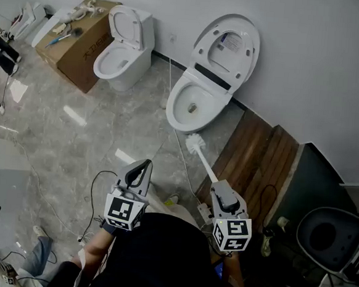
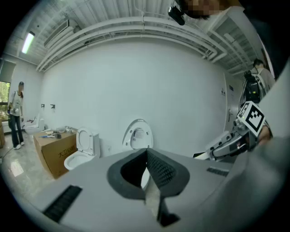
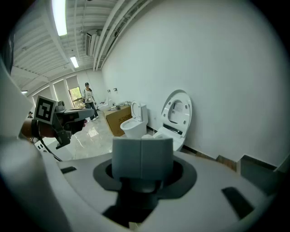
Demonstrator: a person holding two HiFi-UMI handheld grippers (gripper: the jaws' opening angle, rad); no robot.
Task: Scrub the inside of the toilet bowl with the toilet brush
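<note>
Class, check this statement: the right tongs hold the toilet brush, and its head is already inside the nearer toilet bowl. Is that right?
Not quite. The right tongs do hold the toilet brush, but the head view shows its head outside the toilet bowl, just short of the front rim.

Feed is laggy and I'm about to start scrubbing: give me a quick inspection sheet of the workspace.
Surface: glossy grey stone floor.
Job's things: toilet brush head just outside the open toilet bowl, lid up.
Clutter: cardboard box with tools on top, second toilet, wooden boards.
Grippers: right gripper shut on the brush handle; left gripper shut, empty.
Cables: white cable beside the bowl; black cable looped on the floor.
Surroundings: white wall.
</note>
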